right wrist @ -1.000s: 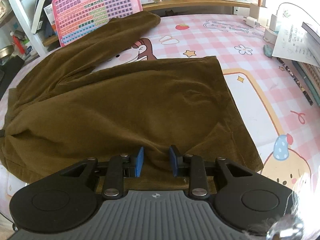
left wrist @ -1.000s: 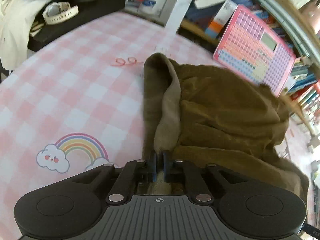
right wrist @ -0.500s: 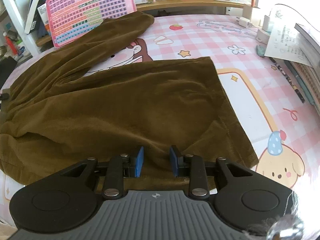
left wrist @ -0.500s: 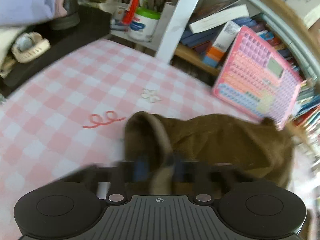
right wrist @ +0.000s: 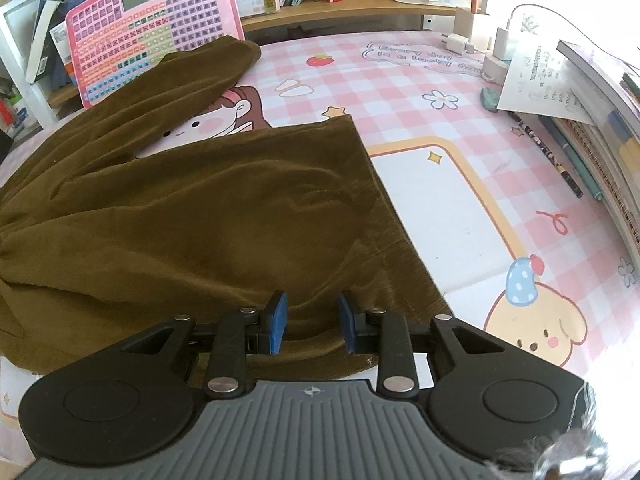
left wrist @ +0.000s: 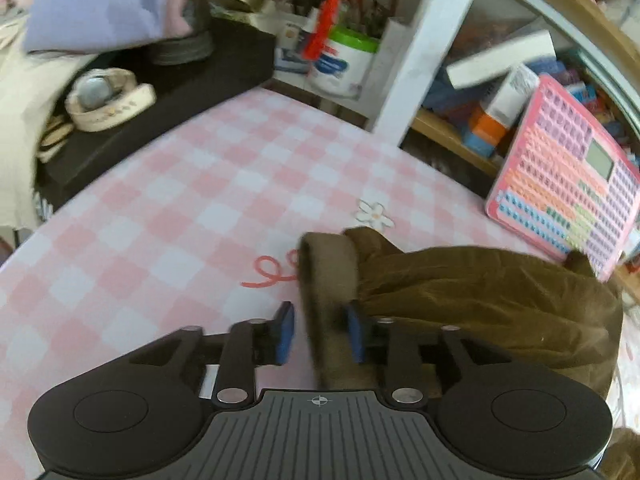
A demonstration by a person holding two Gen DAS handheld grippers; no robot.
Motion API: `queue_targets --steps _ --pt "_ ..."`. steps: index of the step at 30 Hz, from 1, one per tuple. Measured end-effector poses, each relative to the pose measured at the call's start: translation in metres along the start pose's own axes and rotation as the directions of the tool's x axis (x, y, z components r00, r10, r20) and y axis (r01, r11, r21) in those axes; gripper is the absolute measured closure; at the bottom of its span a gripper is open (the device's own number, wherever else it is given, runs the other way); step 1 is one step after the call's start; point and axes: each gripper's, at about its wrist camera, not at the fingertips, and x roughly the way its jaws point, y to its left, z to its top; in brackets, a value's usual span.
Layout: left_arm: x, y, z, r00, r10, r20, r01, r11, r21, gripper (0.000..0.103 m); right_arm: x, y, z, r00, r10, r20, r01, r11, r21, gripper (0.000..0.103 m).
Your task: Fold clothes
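Observation:
Brown corduroy trousers [right wrist: 208, 208] lie spread on the pink checked tablecloth [right wrist: 440, 160], with one leg reaching toward the pink keyboard toy [right wrist: 152, 28]. My right gripper [right wrist: 311, 322] is open just above the near edge of the trousers, with cloth under and between the blue pads. My left gripper [left wrist: 320, 334] is open at the bunched waistband end [left wrist: 330, 276], whose lighter lining shows. The fold of cloth stands between the open blue pads, nearer the right one. The rest of the trousers [left wrist: 480, 300] lies to the right.
The pink keyboard toy [left wrist: 568, 176] leans on the shelf at the table's back. A black box [left wrist: 152, 108] holding a watch stands beyond the left table edge. Books, pens and papers [right wrist: 580, 92] line the right side. A charger [right wrist: 456, 42] sits at the back right.
My left gripper was shut on the waistband a second ago; it has opened and let go, and its view has swung forward. My right gripper stayed open and shifted slightly along the near edge.

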Motion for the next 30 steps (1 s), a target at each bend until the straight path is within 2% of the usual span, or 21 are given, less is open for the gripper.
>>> queue_targets --steps 5,9,10,11,12,16,18,21,23,25,30 --pt "-0.041 0.021 -0.020 0.999 -0.036 0.030 0.038 0.998 -0.058 0.072 -0.004 -0.017 0.002 1.000 -0.005 0.016 0.005 1.000 0.013 0.076" --pt "-0.070 0.042 -0.047 0.999 -0.049 0.024 0.052 0.986 -0.160 0.072 -0.004 -0.037 0.003 1.000 -0.013 0.015 0.013 1.000 0.017 0.076" --pt "-0.076 0.045 -0.054 0.998 -0.058 0.020 0.061 0.980 -0.187 0.067 -0.004 -0.042 0.003 1.000 -0.014 0.013 0.013 1.000 0.017 0.076" --pt "-0.081 0.047 -0.061 0.998 -0.066 0.015 0.068 0.975 -0.210 0.058 -0.003 -0.047 0.003 1.000 -0.012 0.009 0.011 1.000 0.016 0.076" --pt "-0.085 0.046 -0.067 0.998 -0.067 0.003 0.066 0.974 -0.215 0.055 -0.001 -0.050 0.003 1.000 -0.007 0.005 0.007 1.000 0.011 0.076" --pt "-0.102 0.042 -0.091 0.998 -0.063 -0.020 0.056 0.965 -0.256 0.055 0.003 -0.058 0.006 1.000 0.023 0.005 -0.023 0.999 -0.023 0.076" --pt "-0.106 0.043 -0.104 0.996 -0.091 -0.025 0.076 0.932 -0.353 0.054 0.004 -0.061 0.007 0.999 0.040 0.009 -0.039 0.998 -0.038 0.076" --pt "-0.107 0.046 -0.124 0.990 -0.141 -0.028 0.107 0.857 -0.505 0.054 0.004 -0.067 0.005 0.998 0.057 0.010 -0.056 0.997 -0.045 0.076" --pt "-0.103 0.045 -0.133 0.987 -0.157 -0.029 0.113 0.813 -0.572 0.054 0.003 -0.072 0.003 0.998 0.064 0.006 -0.064 0.997 -0.046 0.076" --pt "-0.099 0.043 -0.136 0.987 -0.161 -0.008 0.123 0.783 -0.610 0.052 0.003 -0.076 0.000 0.998 0.067 -0.003 -0.067 0.997 -0.046 0.076" --pt "-0.084 0.041 -0.130 0.987 -0.160 0.031 0.137 0.714 -0.687 0.054 0.000 -0.079 -0.005 0.997 0.075 -0.011 -0.076 0.995 -0.067 0.076"
